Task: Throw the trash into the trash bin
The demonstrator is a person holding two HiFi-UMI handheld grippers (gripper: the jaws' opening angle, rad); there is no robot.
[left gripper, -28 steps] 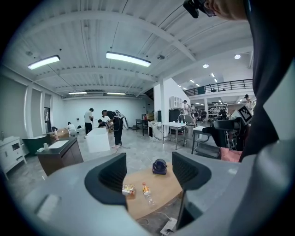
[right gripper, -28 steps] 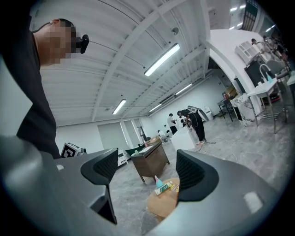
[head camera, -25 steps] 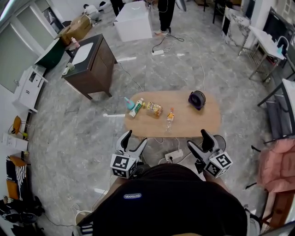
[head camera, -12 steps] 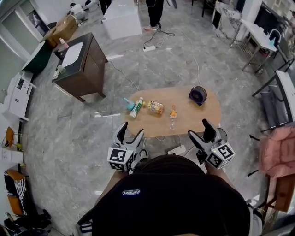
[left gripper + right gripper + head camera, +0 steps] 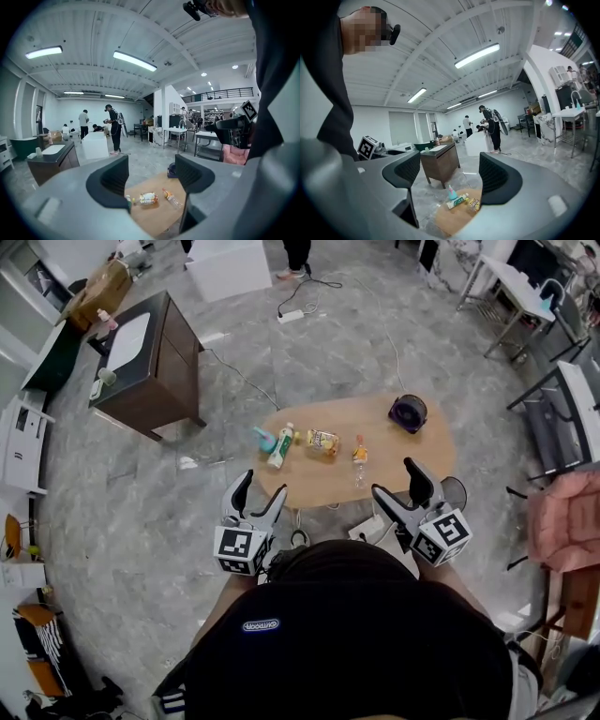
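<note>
- Your left gripper and right gripper: jaws apart, empty, short of the table.
- 4 trash items lie on it: teal bottle, tube, snack packet, plastic bottle.
- 0 binned; everything left.

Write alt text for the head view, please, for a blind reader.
From above: a person points the open, empty left gripper and right gripper at a wooden table holding a white bottle, snack packet, clear bottle and purple bin.
</note>
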